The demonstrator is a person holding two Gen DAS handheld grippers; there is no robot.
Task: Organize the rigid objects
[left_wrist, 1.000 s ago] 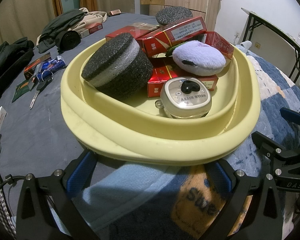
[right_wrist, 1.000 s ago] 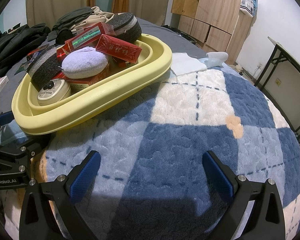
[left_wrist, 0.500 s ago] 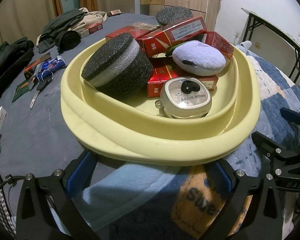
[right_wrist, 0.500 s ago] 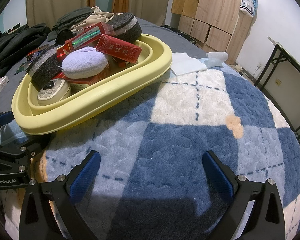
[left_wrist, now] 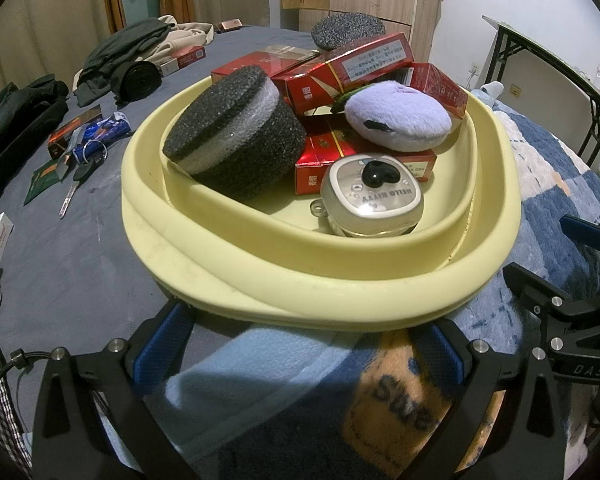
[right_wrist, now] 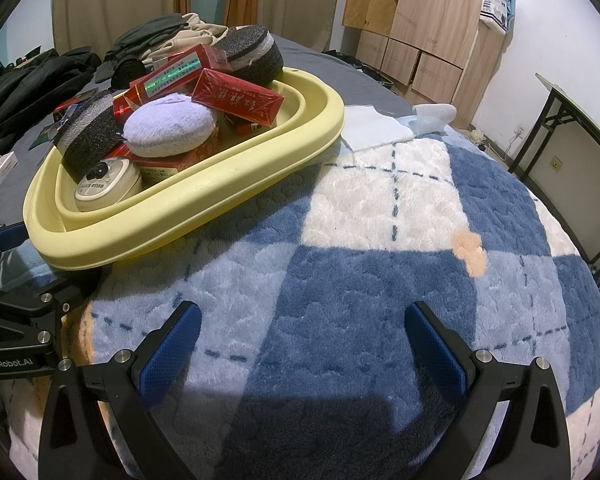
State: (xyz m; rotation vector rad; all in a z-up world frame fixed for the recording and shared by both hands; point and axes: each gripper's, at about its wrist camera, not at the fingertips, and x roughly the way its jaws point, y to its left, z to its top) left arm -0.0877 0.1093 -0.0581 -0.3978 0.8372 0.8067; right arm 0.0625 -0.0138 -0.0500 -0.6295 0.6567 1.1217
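Resting on a blue-and-white checked fleece blanket spread over a bed: one pale yellow basin, holding the sorted items. Contents: a black foam puck with a white band at 10 o'clock in the basin, leaning on the inner wall; a silver "Hello Kitty" tin at 6 o'clock, close to the near wall; a lilac plush puff at 2 o'clock, lying on red cartons stacked across the back; a second foam puck at 12 o'clock on the far rim. Left gripper: fingers spread wide, nothing between them, the near rim of the basin just ahead of the blue pads and spanning the gap at 12 o'clock. Right gripper: fingers likewise wide and empty over bare blanket, the basin well off at 10 o'clock. Loose on the grey sheet at 9 o'clock from the basin: keys, small packets. Dark clothing heaped at 11 o'clock.
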